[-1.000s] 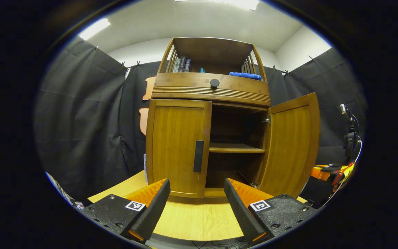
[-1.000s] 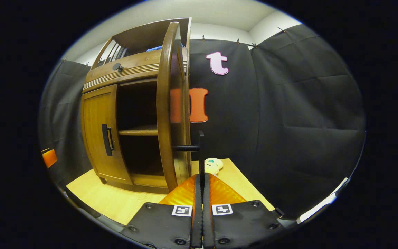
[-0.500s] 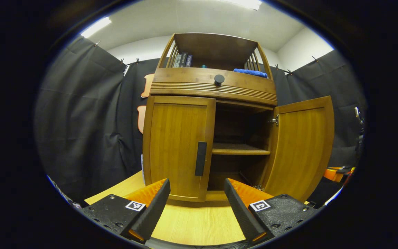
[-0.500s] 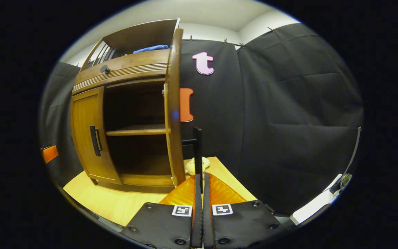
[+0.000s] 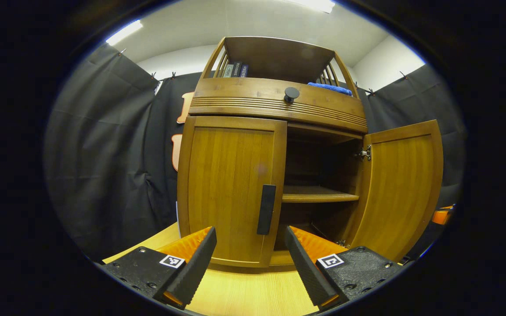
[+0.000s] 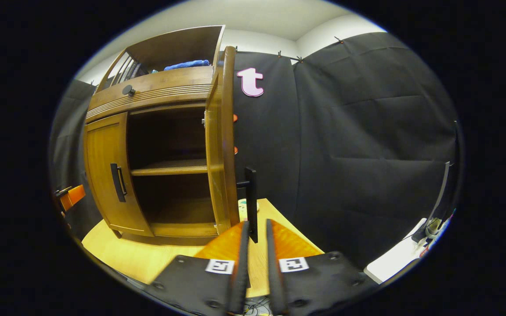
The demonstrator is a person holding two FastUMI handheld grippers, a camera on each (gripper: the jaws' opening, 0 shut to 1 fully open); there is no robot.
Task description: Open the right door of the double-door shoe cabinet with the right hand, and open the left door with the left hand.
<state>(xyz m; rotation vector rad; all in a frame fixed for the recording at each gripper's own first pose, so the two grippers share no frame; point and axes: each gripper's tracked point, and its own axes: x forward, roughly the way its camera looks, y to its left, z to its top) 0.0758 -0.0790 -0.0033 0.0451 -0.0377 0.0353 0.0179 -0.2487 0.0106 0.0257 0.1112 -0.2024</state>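
Your left gripper [image 5: 249, 263] is spread wide and holds nothing, with the table [image 5: 253, 294] showing between its two fingers. Straight ahead and a little above the gap stands the left door [image 5: 229, 188] of the shoe cabinet [image 5: 275, 98], shut flush against its frame. Its dark handle [image 5: 266, 215] is a slim bar with its long axis upright, set at the door's inner edge, just above and slightly right of the midline between your fingers. That upright bar is what the next move likely turns on: your fingers open side to side, so they already suit straddling it, and a short push forward and up should bring it into the gap.

Your right gripper [image 6: 255, 259] is parted narrowly, and the dark handle [image 6: 251, 202] of the right door [image 6: 224, 145] sits in the slot between its fingers; from here they look slack, not pressing on it. That door stands swung well out, edge-on to you, with the shelf [image 6: 169, 167] inside bare to view.

The left gripper is plainly the nearer one to the shut door.
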